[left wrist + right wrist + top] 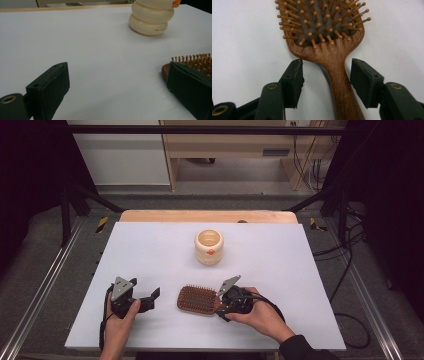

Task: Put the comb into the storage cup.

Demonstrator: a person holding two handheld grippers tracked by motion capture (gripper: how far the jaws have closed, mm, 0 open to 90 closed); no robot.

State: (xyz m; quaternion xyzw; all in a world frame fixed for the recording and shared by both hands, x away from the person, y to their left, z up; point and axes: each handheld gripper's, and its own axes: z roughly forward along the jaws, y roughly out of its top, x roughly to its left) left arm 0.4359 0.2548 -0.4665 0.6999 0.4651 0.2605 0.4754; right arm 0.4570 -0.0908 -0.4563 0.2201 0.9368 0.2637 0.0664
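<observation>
The right gripper (325,82) is straddling the wooden hairbrush (324,32) handle, jaws apart and not yet touching, lined up for a grasp; the brush is lying bristles-up just ahead. The left gripper (150,299) is waiting open nearby.

Hairbrush (198,300) lies on the table (150,250); jar (209,247) stands behind it.

Only readable text: small dark print "THE JEST…" on the lowest ring of the cream ribbed jar (151,18), at about 1 o'clock in the left gripper view. The rest of the line is cut off and blurred.
</observation>
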